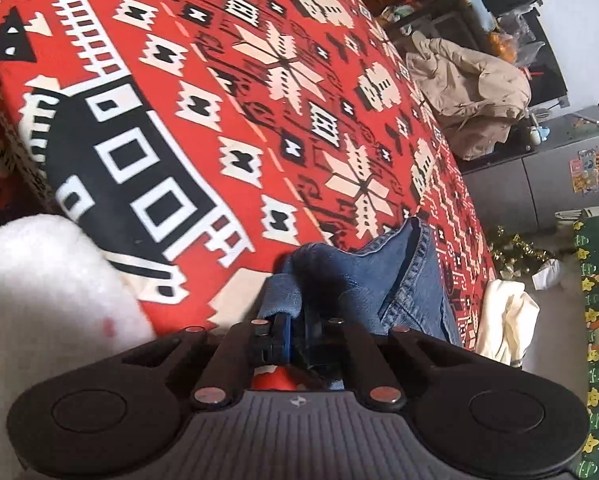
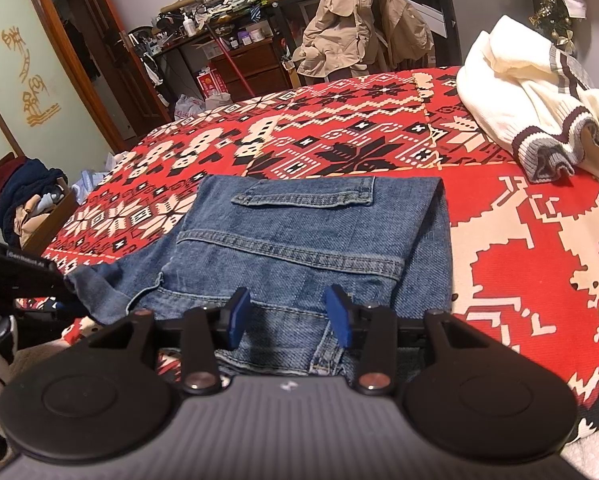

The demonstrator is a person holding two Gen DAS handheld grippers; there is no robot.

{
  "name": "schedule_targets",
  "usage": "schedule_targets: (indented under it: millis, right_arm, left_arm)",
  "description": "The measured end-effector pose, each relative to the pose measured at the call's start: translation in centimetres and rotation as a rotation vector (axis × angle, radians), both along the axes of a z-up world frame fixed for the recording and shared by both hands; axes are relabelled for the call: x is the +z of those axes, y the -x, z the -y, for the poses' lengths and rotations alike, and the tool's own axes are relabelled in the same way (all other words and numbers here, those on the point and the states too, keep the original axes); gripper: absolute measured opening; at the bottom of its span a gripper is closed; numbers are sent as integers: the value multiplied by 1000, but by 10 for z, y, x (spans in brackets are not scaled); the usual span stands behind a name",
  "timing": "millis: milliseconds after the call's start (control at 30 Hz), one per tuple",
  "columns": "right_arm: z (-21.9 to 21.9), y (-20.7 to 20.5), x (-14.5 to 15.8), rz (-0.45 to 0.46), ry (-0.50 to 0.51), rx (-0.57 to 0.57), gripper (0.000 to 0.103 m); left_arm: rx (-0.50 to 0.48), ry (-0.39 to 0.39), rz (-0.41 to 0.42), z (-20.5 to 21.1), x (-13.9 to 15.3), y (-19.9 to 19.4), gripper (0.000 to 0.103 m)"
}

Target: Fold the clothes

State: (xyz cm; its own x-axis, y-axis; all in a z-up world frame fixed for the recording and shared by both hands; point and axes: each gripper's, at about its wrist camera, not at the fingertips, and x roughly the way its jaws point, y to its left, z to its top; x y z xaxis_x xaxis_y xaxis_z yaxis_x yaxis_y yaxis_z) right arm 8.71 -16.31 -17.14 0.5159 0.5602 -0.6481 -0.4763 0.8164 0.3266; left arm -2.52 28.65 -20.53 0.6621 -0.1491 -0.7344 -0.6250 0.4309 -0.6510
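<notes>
Folded blue jeans lie on the red patterned bedspread, back pocket up. My right gripper hovers over their near edge, open, its blue pads apart with denim below them. My left gripper is shut on a bunched corner of the jeans, lifted slightly off the bedspread. From the right wrist view the left gripper shows at the left edge, pinching that corner. A crumpled cream sweater with striped cuffs lies at the bed's far right; it also shows as a cream sweater near the bed's edge.
A beige jacket hangs over a chair beyond the bed, before a cluttered desk. A box of dark clothes stands left of the bed. A white blurred mass sits close at left. A grey cabinet stands on the right.
</notes>
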Motion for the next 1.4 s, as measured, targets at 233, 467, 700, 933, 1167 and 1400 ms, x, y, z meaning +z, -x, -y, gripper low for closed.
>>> schedule_targets:
  millis: [233,467,700,933,1167,1400]
  right_arm:
    - [0,1,0,3,5,2,47]
    - [0,1,0,3,5,2,47]
    - [-1,1,0,2,3,1,48]
    - [-2,2,0,8,9,5,51]
    - [-3,3,1,10,12,7,51]
    - [-2,3,1,10,10,6,51]
  left_arm:
    - [-69,-55,-56,1,8,-6,7]
    - [-109,-35,-107,-8,16,-11,8]
    - [-62,-155,-151,-25,38,3,4]
    - [-96,-93,29,-20,60,-6,4]
    - [-267,-191,-21,19,45,-49,7]
    - [-256,-227,-92,1,23,-31,3]
